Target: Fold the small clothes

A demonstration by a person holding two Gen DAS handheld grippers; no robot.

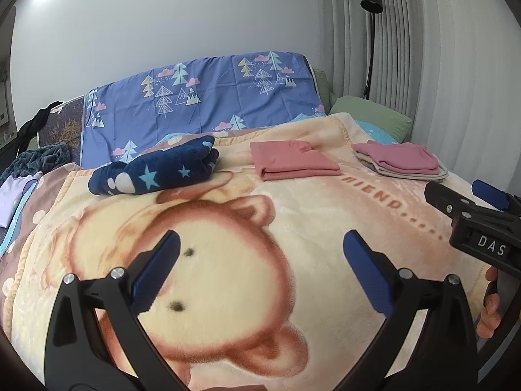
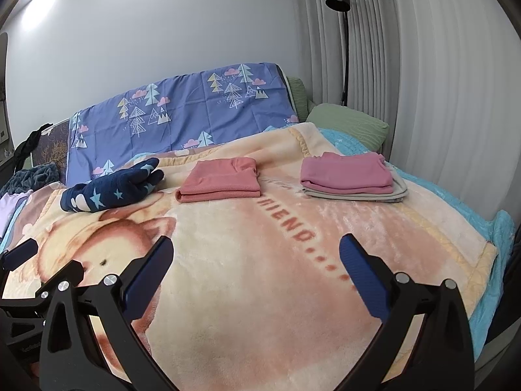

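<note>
Left gripper [image 1: 260, 244] and right gripper [image 2: 255, 247], held side by side and pointing the same way. Both have their jaws spread wide apart and hold nothing. Each gripper appears at the edge of the other's view. Fingers [image 1: 490, 306] of the person's right hand wrap the right gripper's handle.

Left tool [image 1: 262, 244] gapes empty over bear blanket [image 1: 228, 260]; folded salmon garment [image 1: 293, 159] beyond.

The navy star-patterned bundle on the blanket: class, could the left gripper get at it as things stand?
Probably yes. The left gripper is open and empty, and only bare blanket lies between it and the navy bundle.
</note>
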